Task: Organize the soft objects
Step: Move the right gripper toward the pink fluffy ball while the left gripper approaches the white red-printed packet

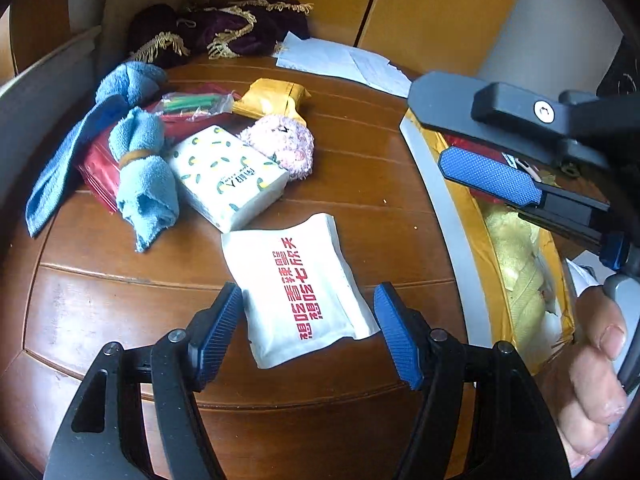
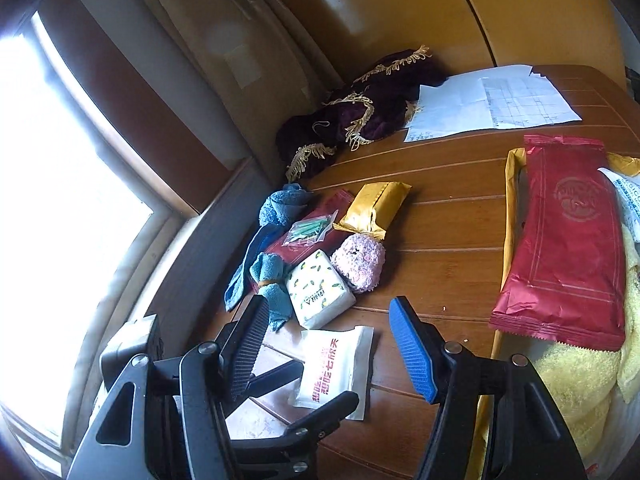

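The brown wooden counter (image 1: pixel 360 168) carries the white soft tissue pack with red lettering (image 1: pixel 300 288) near its front edge. The left claw (image 1: pixel 308 332) stands apart, straddling the pack's near end without contact. The right claw (image 2: pixel 332 340) is also spread and empty. Expect a light, compressible, slippery wrapper; grip across the short width, mid-body.

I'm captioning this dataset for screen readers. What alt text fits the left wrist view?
The open left gripper straddles a white packet with red lettering on a wooden table. Beyond lie blue towels, a tissue pack and a pink plush.
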The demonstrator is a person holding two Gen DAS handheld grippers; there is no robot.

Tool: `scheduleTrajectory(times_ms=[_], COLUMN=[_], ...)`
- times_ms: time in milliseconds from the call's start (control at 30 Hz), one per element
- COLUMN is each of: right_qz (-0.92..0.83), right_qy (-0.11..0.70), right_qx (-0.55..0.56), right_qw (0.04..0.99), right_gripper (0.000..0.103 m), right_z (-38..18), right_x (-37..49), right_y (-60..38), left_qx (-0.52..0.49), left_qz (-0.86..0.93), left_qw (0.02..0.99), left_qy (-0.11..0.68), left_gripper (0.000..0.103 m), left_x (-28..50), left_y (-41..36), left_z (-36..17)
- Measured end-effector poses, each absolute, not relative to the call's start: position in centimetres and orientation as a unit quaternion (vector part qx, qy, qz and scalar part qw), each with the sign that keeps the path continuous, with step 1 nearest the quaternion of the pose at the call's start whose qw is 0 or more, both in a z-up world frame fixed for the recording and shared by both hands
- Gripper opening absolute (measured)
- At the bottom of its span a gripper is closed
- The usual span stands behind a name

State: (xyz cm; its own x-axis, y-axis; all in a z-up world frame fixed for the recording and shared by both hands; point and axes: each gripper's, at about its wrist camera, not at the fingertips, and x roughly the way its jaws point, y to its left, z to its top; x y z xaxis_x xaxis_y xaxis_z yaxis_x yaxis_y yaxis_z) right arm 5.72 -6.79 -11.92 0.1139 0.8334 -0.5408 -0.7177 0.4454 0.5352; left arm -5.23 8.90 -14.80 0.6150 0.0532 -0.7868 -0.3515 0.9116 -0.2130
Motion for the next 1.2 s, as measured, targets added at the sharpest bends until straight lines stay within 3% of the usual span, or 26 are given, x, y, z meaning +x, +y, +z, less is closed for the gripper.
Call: scheduleTrajectory(times_ms=[100, 233, 333, 533, 800, 833, 867, 933, 1067, 1200], right_qz=[0.517, 0.513, 0.514, 0.516, 0.503, 0.499, 0.495, 0.475, 0.427, 0.416], right_qy=[0.412, 0.416, 0.417, 0.42, 0.45, 0.455, 0.46, 0.475, 0.514, 0.525], right_qx=[0.07, 0.063, 0.057, 0.042, -0.007, -0.007, -0.005, -0.002, 0.009, 0.004], right_qw=[0.747, 0.748, 0.747, 0.745, 0.738, 0.737, 0.737, 0.741, 0.744, 0.743], right_gripper=[0.066, 0.066, 0.066, 0.066, 0.066, 0.066, 0.065, 0.063, 0.051, 0.05], right_z=[-12.0, -12.4, -12.4, -12.2, -12.4, -12.5, -12.6, -13.0, -14.4, -15.6], right_x=[5.8, 5.6, 5.4, 5.3, 6.2, 6.6, 7.1, 8.2, 10.1, 10.4], right_y=[-6.7, -6.4, -6.1, -5.1, -0.7, -0.1, 0.6, 1.7, 3.4, 4.8], left_qx=[-0.165, -0.134, -0.122, -0.158, -0.242, -0.248, -0.25, -0.247, -0.241, -0.236], left_qz=[0.13, 0.151, 0.135, 0.119, 0.086, 0.086, 0.091, 0.096, 0.104, 0.096], left_qw=[0.882, 0.885, 0.888, 0.888, 0.876, 0.875, 0.875, 0.883, 0.889, 0.891], left_qy=[0.421, 0.42, 0.423, 0.416, 0.408, 0.407, 0.404, 0.387, 0.375, 0.376], left_gripper=[0.064, 0.041, 0.033, 0.0, 0.001, 0.012, 0.033, 0.057, 0.058, 0.058], left_x=[-5.1, -5.3, -5.9, -7.9, -9.3, -9.4, -9.4, -9.8, -10.1, -10.1], left_y=[8.4, 8.6, 9.1, 12.0, 14.0, 14.1, 14.1, 14.0, 13.9, 13.5], left_z=[-14.9, -14.9, -14.8, -14.2, -14.8, -14.7, -14.7, -14.3, -14.0, -14.1])
